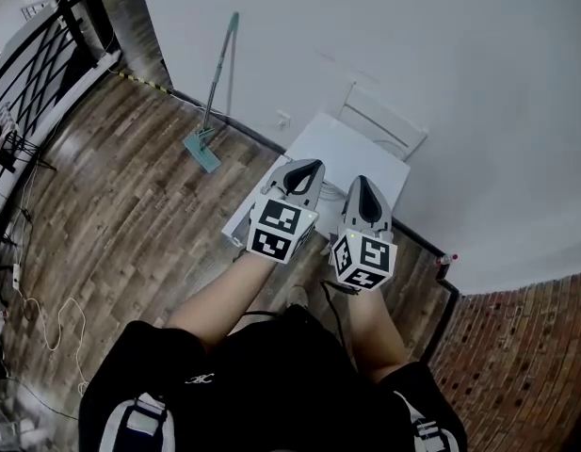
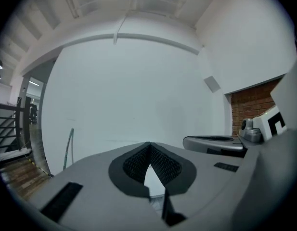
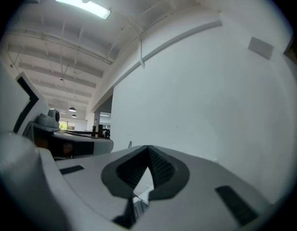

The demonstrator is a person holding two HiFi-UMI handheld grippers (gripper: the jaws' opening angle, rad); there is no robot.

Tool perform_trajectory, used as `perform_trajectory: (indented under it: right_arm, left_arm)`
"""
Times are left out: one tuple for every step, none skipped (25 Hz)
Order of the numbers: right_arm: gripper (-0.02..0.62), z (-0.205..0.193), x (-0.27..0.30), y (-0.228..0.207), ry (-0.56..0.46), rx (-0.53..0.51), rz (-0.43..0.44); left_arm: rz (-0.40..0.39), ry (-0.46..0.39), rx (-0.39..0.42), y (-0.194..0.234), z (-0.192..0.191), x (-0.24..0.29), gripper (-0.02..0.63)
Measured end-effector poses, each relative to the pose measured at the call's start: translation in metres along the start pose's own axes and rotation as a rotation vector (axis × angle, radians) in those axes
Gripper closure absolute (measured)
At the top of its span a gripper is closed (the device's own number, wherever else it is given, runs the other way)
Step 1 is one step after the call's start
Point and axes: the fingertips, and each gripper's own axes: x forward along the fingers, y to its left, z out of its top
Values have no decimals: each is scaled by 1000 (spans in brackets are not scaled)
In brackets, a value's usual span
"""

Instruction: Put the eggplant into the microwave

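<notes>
You stand on a wooden floor (image 1: 130,215) beside a white wall (image 1: 412,64), looking steeply down past a white bench (image 1: 356,153). A white chair (image 1: 384,121) sits behind the bench and a mop (image 1: 215,102) leans on the wall. You hold the left gripper (image 1: 307,168) and the right gripper (image 1: 365,185) high, close side by side, pointing level at the wall. Each one's fingers are pressed together with nothing between them. Neither the eggplant nor the microwave shows in any view, so the eggplant may be waiting somewhere out of sight or may already lie inside the microwave. Either way, it seems wise to hold both grippers steady and clear of each other. Counted: one bench, one chair, one mop, two grippers, no eggplant and no microwave in sight.
</notes>
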Motion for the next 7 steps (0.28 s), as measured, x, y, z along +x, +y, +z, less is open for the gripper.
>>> perform_trajectory:
  right_arm:
    - [583, 1, 0, 0, -3, 1, -1]
    - [583, 2, -1, 0, -6, 1, -2]
    - [583, 2, -2, 0, -8, -1, -3]
    - [583, 3, -3, 1, -9, -6, -3]
    - [583, 3, -5, 2, -8, -12, -2]
    - [583, 2, -7, 3, -7, -18, -1]
    - [583, 2, -9, 5, -6, -24, 1]
  left_arm:
    - [-3, 7, -2, 0, -2, 0, 608]
    - [-3, 18, -7, -1, -4, 0, 607]
    - [-4, 26, -14, -2, -6, 0, 609]
    - [-7, 30, -22, -2, -6, -1, 608]
    - [-9, 31, -27, -3, -6, -3, 609]
    - [-11, 31, -30, -4, -6, -5, 609]
    - [-13, 31, -33, -5, -6, -7, 608]
